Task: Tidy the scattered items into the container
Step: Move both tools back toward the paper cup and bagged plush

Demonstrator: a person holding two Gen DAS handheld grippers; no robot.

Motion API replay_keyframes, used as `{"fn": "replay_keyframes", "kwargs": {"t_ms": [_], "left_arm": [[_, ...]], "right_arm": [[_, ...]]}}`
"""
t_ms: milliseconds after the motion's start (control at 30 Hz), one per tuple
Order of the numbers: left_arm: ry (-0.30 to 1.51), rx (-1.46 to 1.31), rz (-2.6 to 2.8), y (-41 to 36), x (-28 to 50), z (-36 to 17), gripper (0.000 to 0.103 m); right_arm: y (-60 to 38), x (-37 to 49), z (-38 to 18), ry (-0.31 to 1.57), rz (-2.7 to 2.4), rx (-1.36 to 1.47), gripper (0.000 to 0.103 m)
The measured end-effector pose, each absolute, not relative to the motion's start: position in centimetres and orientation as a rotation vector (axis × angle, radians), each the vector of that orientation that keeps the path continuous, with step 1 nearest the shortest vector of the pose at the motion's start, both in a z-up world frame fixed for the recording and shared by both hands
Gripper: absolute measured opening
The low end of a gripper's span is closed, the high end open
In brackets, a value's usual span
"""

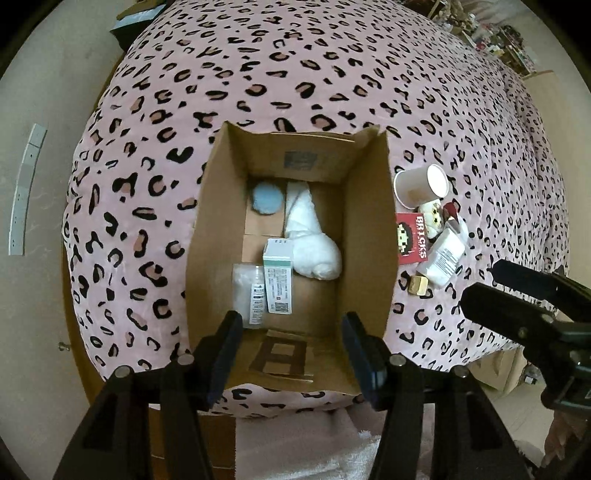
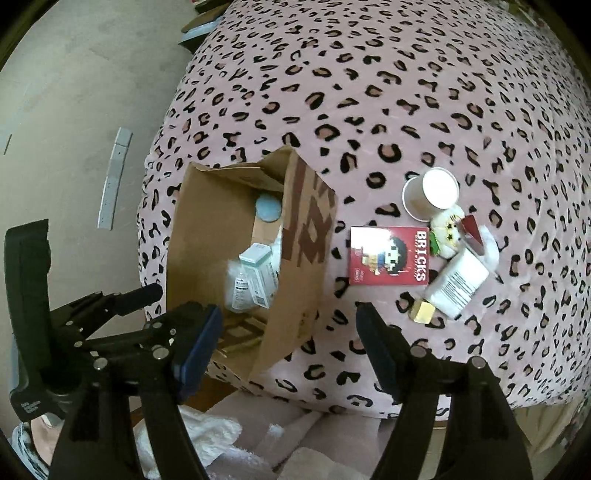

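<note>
An open cardboard box (image 1: 365, 229) (image 2: 207, 229) stands on a pink leopard-print bed. Inside lie a blue round puff (image 1: 266, 197), a white cloth (image 1: 314, 240), a green-white carton (image 1: 279, 280) and a clear packet (image 1: 249, 295). To its right lie a paper cup (image 2: 430, 194), a red BRICKS box (image 2: 388, 255), a small plush toy (image 2: 447, 232), a white labelled packet (image 2: 458, 282) and a gold cube (image 2: 423, 312). My left gripper (image 1: 291, 332) is open and empty above the box's near end. My right gripper (image 2: 290, 332) is open and empty, near the box's right wall.
The bed (image 2: 406, 92) fills most of both views. A beige wall with a grey strip (image 1: 26, 192) is at the left. White fabric (image 2: 207, 432) lies below the bed's near edge. Cluttered shelves (image 1: 498, 33) show far behind.
</note>
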State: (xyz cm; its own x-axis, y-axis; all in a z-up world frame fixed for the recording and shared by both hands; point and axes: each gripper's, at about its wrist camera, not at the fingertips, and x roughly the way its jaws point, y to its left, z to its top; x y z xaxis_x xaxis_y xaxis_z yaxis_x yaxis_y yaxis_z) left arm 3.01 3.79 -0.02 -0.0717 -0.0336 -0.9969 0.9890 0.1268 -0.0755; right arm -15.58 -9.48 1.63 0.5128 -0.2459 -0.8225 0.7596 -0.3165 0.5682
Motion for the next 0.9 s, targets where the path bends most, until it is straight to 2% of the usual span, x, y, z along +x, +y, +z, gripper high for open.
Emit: {"fn": "replay_keyframes", "kwargs": {"t_ms": [900], "left_arm": [[1.224,1.21,-1.3,3.4,-4.3,-0.6,0.058]], "right_arm": [[-3.8,-22.3,-1.1,0.4,-1.114,1.637,0.076]]}}
